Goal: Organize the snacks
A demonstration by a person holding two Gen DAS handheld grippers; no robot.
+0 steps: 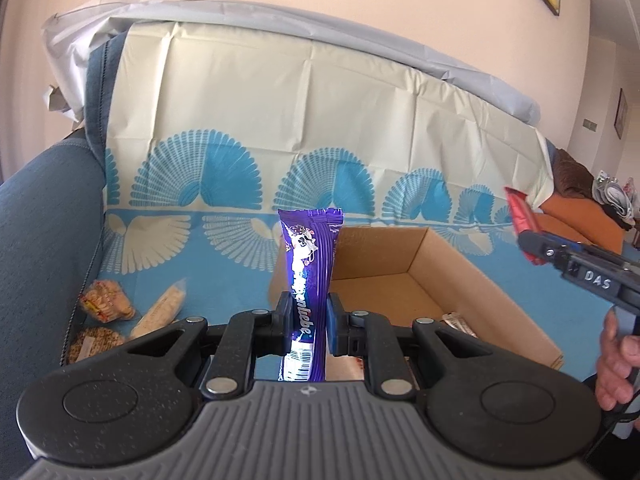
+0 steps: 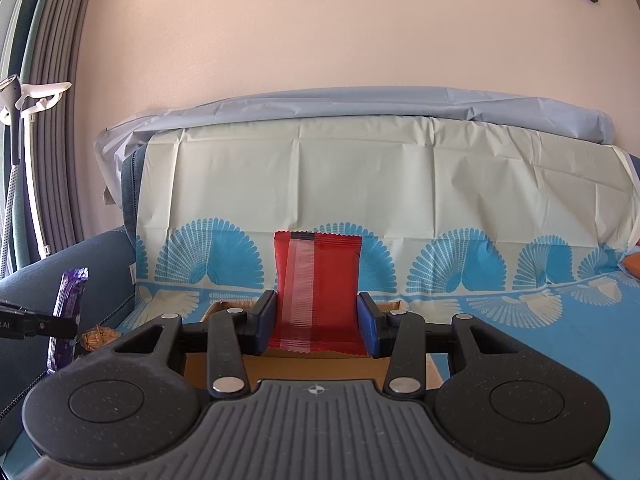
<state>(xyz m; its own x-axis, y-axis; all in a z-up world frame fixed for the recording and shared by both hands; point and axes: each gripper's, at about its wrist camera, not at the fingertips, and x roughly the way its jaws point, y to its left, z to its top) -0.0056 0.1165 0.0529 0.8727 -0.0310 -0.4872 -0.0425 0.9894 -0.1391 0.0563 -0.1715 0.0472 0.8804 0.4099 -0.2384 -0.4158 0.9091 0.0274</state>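
Left gripper (image 1: 307,322): jaws pinched on a purple snack bar (image 1: 307,280), which stands upright between the pads, its top end rising clear above them. Right gripper (image 2: 316,322): jaws clamped on the side edges of a red snack packet (image 2: 316,288), held upright. A cardboard box (image 1: 440,264) sits open just ahead and to the right of the left gripper, directly beneath and ahead of the right gripper; a wrapped item lies inside it, type unreadable. Loose snack packs (image 1: 106,302) lie ahead and to the left of the left gripper on the blue patterned sofa cover (image 1: 224,248), well apart from the box
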